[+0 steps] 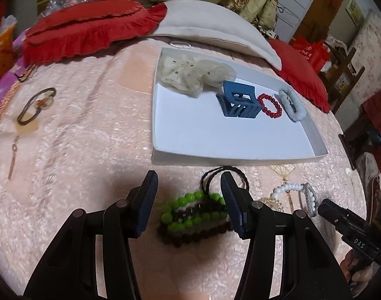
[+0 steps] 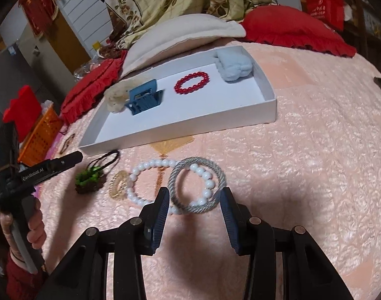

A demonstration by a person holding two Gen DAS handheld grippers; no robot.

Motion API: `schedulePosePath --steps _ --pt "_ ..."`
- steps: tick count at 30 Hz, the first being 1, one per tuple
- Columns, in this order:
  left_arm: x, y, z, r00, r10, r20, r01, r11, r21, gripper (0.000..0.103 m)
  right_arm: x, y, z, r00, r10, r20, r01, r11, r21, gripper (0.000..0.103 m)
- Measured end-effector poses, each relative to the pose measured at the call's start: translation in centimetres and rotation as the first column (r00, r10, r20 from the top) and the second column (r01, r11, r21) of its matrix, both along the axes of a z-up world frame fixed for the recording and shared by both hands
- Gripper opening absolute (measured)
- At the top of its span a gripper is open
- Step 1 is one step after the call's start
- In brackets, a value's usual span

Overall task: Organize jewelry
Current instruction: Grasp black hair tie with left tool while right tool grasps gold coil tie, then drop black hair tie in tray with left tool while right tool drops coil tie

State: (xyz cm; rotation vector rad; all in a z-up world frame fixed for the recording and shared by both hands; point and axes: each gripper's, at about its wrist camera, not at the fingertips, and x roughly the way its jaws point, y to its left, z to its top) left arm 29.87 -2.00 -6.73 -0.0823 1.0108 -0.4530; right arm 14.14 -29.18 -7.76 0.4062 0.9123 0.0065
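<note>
Pink bedspread, white tray (image 1: 240, 161) holding 4 pieces. Left gripper (image 1: 189, 201) open around green beaded hair tie (image 1: 193, 216); right gripper (image 2: 194, 208) open over grey ring (image 2: 198, 187) overlapping pearl bracelet (image 2: 150, 182). Risk: snagging both together.

Between your left gripper's (image 1: 189, 187) fingers lies a green-beaded hair tie (image 1: 194, 216) with brown fuzzy trim, its dark braided loop (image 1: 224, 175) reaching ahead toward the white tray (image 1: 240, 161). Between your right gripper's (image 2: 194, 203) fingers a grey twisted-cord ring (image 2: 216, 175) lies flat, overlapping a white pearl bracelet (image 2: 150, 165); a gold clip (image 2: 118, 185) sits just left. Ahead, the tray holds a blue claw clip (image 2: 143, 98), red bead bracelet (image 2: 191, 82), pale fluffy clip (image 2: 234, 66) and cream scrunchie (image 1: 190, 75).
</note>
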Motion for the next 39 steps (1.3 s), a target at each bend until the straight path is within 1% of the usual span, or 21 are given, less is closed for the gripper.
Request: schedulePosePath --steps 3,5,6,9,10,11,12,13,14,17,21,25,28,30,31,33,34,39 --pt "0.7 -0.2 -1.0 0.999 -0.012 -0.046 0.011 1.000 -0.015 0.051 0.6 -0.4 -0.4 1.000 -0.013 -0.012 0.013 1.000 -0.005 0.040" --pt "1.0 -0.4 -1.5 0.998 -0.013 -0.064 0.012 1.000 -0.011 0.051 0.9 -0.8 -0.6 1.000 -0.016 -0.020 0.016 1.000 -0.009 0.039" --pt "1.2 -0.6 -1.7 0.998 -0.019 -0.066 0.018 1.000 -0.007 0.051 1.1 -0.9 -0.8 1.000 -0.019 -0.024 0.019 1.000 -0.008 0.038" --pt "1.1 -1.5 -1.7 0.999 -0.035 -0.037 0.036 0.999 0.027 0.051 1.3 -0.9 -0.9 0.999 -0.020 -0.026 0.020 1.000 -0.005 0.037" --pt "0.9 -2.0 -1.7 0.999 -0.048 -0.022 0.049 0.997 0.052 0.047 1.3 -0.7 -0.8 1.000 -0.015 -0.021 0.015 1.000 -0.006 0.037" --pt "0.7 -2.4 -1.8 0.998 -0.056 -0.014 0.057 0.996 0.072 0.027 1.2 -0.4 -0.5 1.000 -0.003 -0.012 0.003 1.000 -0.010 0.037" --pt "0.5 -2.8 -1.9 0.998 -0.067 -0.004 0.067 0.992 0.109 0.008 1.1 0.0 -0.3 1.000 0.010 -0.003 -0.010 1.000 -0.015 0.037" --pt "0.2 -3.3 -1.9 0.997 -0.074 0.012 0.071 0.987 0.147 0.008 1.0 0.7 0.1 0.999 0.037 0.010 -0.037 0.999 -0.031 0.037" --pt "-0.2 -3.5 -1.8 0.996 -0.088 0.019 0.084 0.984 0.154 0.003 1.0 1.3 0.3 0.998 0.054 0.016 -0.053 0.998 -0.043 0.037" --pt "-0.8 -3.5 -1.3 0.995 -0.097 0.027 0.093 0.987 0.130 0.002 1.1 3.4 0.9 0.992 0.119 0.029 -0.116 0.989 -0.094 0.037" --pt "-1.2 -2.4 0.0 0.996 -0.083 0.037 0.080 0.995 0.061 0.002 2.1 6.0 1.0 0.982 0.188 0.024 -0.185 0.977 -0.105 0.037" --pt "-1.5 -0.9 1.0 0.997 -0.064 0.043 0.063 0.998 0.020 0.002 3.9 8.2 0.7 0.973 0.232 0.008 -0.229 0.965 -0.127 0.031" --pt "-1.7 0.1 1.4 0.998 -0.051 0.040 0.051 0.999 -0.007 0.002 5.0 9.2 0.2 0.968 0.250 -0.013 -0.249 0.959 -0.133 0.027" --pt "-1.8 0.4 1.8 0.998 -0.043 0.050 0.044 0.999 -0.012 0.002 5.7 9.9 -0.5 0.966 0.255 -0.047 -0.259 0.952 -0.165 0.022" --pt "-1.8 0.6 1.9 0.998 -0.040 0.054 0.041 0.999 -0.016 0.002 5.7 9.9 -0.5 0.966 0.255 -0.047 -0.259 0.952 -0.165 0.019" --pt "-1.8 0.8 2.1 0.998 -0.037 0.057 0.039 0.999 -0.025 0.002 5.8 10.0 -0.8 0.966 0.253 -0.053 -0.259 0.950 -0.174 0.016" --pt "-1.9 0.9 2.2 0.998 -0.036 0.060 0.038 0.999 -0.026 0.002 5.7 10.0 -0.7 0.967 0.251 -0.051 -0.256 0.950 -0.178 0.010" --pt "-2.2 1.1 2.5 0.997 -0.035 0.070 0.038 0.999 -0.035 0.002 5.1 9.7 0.3 0.971 0.237 -0.025 -0.238 0.956 -0.169 0.010"
